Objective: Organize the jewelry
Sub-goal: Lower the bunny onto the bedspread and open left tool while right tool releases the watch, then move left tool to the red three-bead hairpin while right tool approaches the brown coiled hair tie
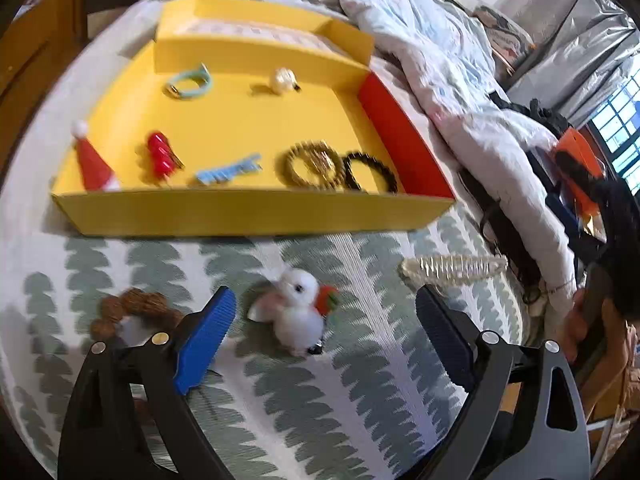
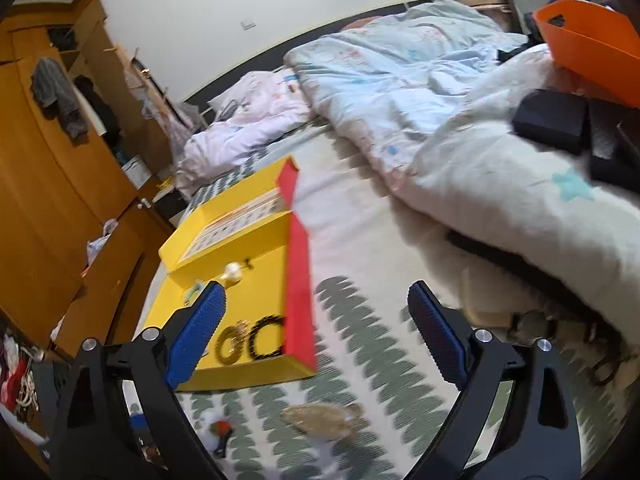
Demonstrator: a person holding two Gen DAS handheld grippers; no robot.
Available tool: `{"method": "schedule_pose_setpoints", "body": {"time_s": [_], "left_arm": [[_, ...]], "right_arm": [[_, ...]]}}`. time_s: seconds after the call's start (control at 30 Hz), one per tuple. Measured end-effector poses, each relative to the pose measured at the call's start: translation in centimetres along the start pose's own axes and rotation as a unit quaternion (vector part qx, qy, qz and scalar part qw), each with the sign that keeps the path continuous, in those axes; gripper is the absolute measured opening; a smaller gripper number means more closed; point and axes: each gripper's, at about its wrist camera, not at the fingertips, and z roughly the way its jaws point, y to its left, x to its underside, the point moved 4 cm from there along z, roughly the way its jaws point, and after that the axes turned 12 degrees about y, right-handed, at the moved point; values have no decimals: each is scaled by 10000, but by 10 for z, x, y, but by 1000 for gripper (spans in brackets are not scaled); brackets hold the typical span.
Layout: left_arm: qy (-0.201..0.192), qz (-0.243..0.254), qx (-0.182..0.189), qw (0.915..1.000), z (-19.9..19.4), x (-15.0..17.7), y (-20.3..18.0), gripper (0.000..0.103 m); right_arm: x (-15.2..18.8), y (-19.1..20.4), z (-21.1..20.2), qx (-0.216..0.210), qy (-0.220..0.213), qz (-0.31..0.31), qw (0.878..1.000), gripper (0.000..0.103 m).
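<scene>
the yellow box [image 1: 240, 212] with one red side wall lies open on the leaf-print bed [image 1: 320, 400] and holds a santa hat clip [image 1: 92, 160], a red clip [image 1: 160, 158], a blue clip [image 1: 228, 172], a gold bracelet [image 1: 312, 166], a black bracelet [image 1: 370, 172], a teal band [image 1: 188, 84] and a pearl clip [image 1: 284, 79]. on the bed in front of it lie a fluffy white bunny clip [image 1: 296, 312], a brown bead bracelet [image 1: 128, 308] and a clear claw clip [image 1: 452, 268]. the left tongs [image 1: 324, 320] are wide open and empty on either side of the bunny, and the right tongs [image 2: 316, 316] hang wide open and empty above the bed by the box's red wall.

Left gripper [image 1: 326, 314], right gripper [image 2: 316, 310] — black triangular frames, ribbed blue pads, silver round screws
</scene>
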Motion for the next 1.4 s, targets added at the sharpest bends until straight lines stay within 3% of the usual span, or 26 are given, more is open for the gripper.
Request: {"method": "schedule_pose_setpoints", "body": {"time_s": [0.17, 0.27, 0.5, 0.63, 0.83, 0.93, 1.07, 1.17, 1.4], "left_arm": [[-379, -271, -382, 9982, -21, -9, 19, 90], [-638, -428, -830, 9936, -34, -17, 32, 90], [-701, -531, -1164, 9893, -41, -41, 49, 90], [-591, -604, -1150, 9898, -38, -59, 56, 90], [-314, -818, -910, 9920, -34, -90, 70, 90], [-20, -971, -716, 9927, -24, -101, 79, 90], [432, -1039, -566, 9920, 0, -108, 87, 90], [599, -1184, -704, 9887, 12, -110, 96, 90], [830, -1106, -1038, 9849, 33, -113, 98, 90]], "right_arm": [[13, 39, 4, 221, -34, -451, 9987, 96], [17, 61, 13, 505, -25, -690, 9963, 99], [15, 89, 35, 578, 184, -1011, 9930, 99], [-2, 86, 43, 495, 286, -876, 9945, 99], [-28, 93, 66, -22, 748, -726, 9946, 99], [-29, 106, 95, -127, 1416, -874, 9860, 99], [-17, 119, 131, 183, 2142, -1166, 9696, 99], [-8, 125, 145, 329, 2374, -1272, 9625, 97], [10, 134, 162, 397, 2681, -1616, 9489, 79]]}}
